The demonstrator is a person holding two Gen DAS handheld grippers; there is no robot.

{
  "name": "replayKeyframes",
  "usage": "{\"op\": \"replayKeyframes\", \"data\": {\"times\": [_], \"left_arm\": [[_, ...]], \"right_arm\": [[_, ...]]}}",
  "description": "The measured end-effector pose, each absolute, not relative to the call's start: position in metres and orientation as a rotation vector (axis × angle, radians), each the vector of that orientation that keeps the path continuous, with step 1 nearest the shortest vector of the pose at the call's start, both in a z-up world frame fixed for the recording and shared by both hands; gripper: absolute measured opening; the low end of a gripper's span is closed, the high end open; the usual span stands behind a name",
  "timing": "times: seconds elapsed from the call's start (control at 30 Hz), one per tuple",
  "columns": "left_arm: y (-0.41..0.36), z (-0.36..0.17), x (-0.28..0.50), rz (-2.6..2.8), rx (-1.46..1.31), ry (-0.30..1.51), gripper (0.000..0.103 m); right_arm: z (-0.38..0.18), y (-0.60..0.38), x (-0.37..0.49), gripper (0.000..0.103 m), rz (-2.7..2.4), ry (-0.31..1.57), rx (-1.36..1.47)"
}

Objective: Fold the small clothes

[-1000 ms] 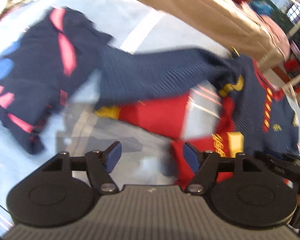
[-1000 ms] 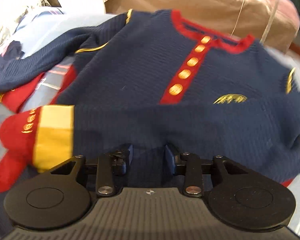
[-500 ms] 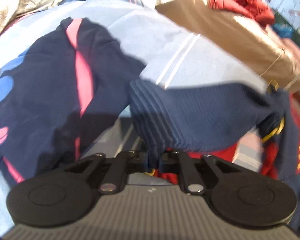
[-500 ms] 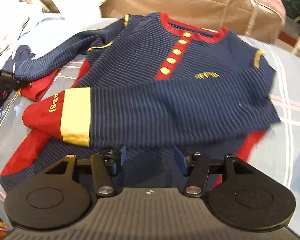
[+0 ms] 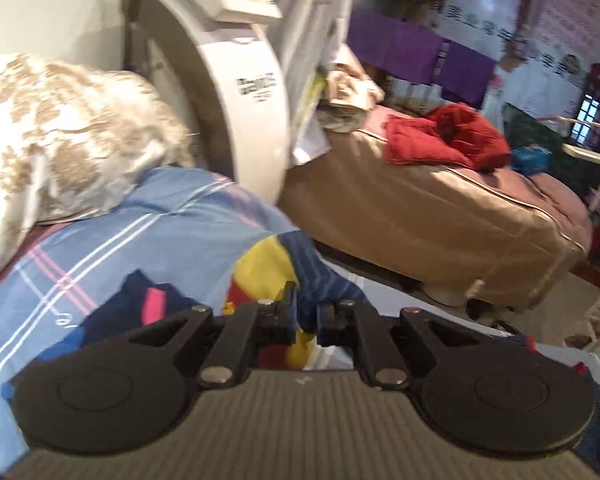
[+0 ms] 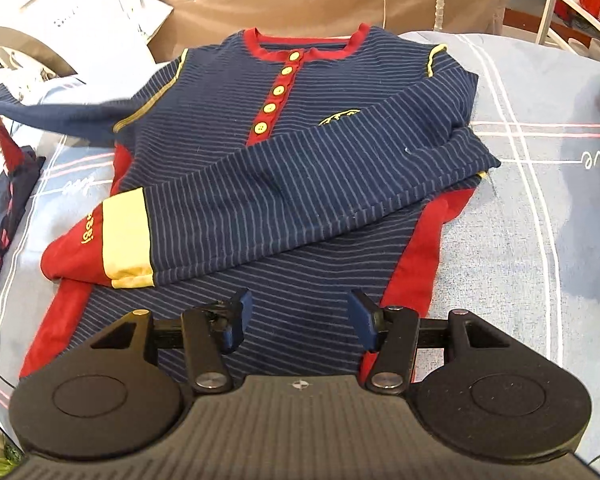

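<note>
A small navy striped sweater (image 6: 300, 128) with red trim and yellow buttons lies face up on the plaid sheet (image 6: 540, 208). One sleeve (image 6: 284, 192) with a red and yellow cuff is folded across its front. My right gripper (image 6: 296, 316) is open and empty just above the sweater's hem. My left gripper (image 5: 306, 318) is shut on the other sleeve (image 5: 300, 276) near its yellow and red cuff and holds it lifted. That sleeve also shows stretched out to the left in the right wrist view (image 6: 60, 110).
A dark navy garment with pink marks (image 5: 140, 308) lies on the sheet at the left, also seen in the right wrist view (image 6: 8, 200). A patterned pillow (image 5: 52, 128), a white machine (image 5: 228, 80) and a tan covered bed (image 5: 440, 216) stand behind.
My left gripper closed on the spread sleeve and has lifted it, tilting up toward the room. My right gripper let go of the folded sleeve, opened wide and drew back to the hem.
</note>
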State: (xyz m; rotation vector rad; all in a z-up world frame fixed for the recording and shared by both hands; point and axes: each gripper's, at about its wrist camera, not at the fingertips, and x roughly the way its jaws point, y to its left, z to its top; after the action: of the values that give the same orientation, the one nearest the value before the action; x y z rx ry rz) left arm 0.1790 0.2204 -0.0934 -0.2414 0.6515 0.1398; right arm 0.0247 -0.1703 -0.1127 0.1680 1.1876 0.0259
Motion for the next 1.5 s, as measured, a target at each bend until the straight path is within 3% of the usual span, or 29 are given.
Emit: {"op": "replayKeyframes", "data": {"times": [0.17, 0.3, 0.37, 0.4, 0.43, 0.47, 0.73, 1.13, 1.17, 1.2, 1.23, 1.5], "left_arm": [[0.061, -0.098, 0.141, -0.289, 0.066, 0.664, 0.008], [-0.039, -0.143, 0.091, -0.621, 0.151, 0.842, 0.011], [-0.070, -0.169, 0.068, -0.672, 0.238, 0.905, 0.020], [-0.079, -0.179, 0.060, -0.686, 0.263, 0.934, 0.039], [-0.085, -0.189, 0.054, -0.697, 0.269, 0.971, 0.060], [-0.087, -0.196, 0.050, -0.706, 0.262, 1.003, 0.063], [-0.055, -0.203, 0.040, -0.661, 0.178, 1.100, 0.065], [0.014, -0.197, 0.033, -0.455, 0.084, 1.157, 0.069], [0.019, -0.198, 0.032, -0.438, 0.071, 1.164, 0.069], [0.024, -0.199, 0.031, -0.423, 0.055, 1.167, 0.069], [0.027, -0.200, 0.031, -0.410, 0.041, 1.169, 0.069], [0.034, -0.204, 0.047, -0.397, 0.007, 1.154, 0.070]], "right_arm": [[-0.108, -0.179, 0.018, 0.090, 0.006, 1.175, 0.192], [-0.107, -0.190, 0.011, 0.090, -0.022, 1.185, 0.213], [-0.107, -0.196, 0.008, 0.090, -0.035, 1.195, 0.232], [-0.106, -0.199, 0.007, 0.090, -0.040, 1.195, 0.242], [-0.106, -0.202, 0.006, 0.091, -0.044, 1.195, 0.246], [-0.106, -0.203, 0.005, 0.092, -0.044, 1.197, 0.248], [-0.111, -0.186, 0.028, 0.092, 0.070, 1.171, 0.231], [-0.152, -0.101, 0.161, 0.087, 0.275, 1.154, 0.051], [-0.157, -0.099, 0.164, 0.070, 0.285, 1.180, 0.057], [-0.159, -0.099, 0.165, 0.015, 0.304, 1.194, 0.072], [-0.158, -0.099, 0.163, 0.007, 0.316, 1.192, 0.078], [-0.074, -0.163, 0.082, 0.007, 0.273, 1.063, 0.189]]}}
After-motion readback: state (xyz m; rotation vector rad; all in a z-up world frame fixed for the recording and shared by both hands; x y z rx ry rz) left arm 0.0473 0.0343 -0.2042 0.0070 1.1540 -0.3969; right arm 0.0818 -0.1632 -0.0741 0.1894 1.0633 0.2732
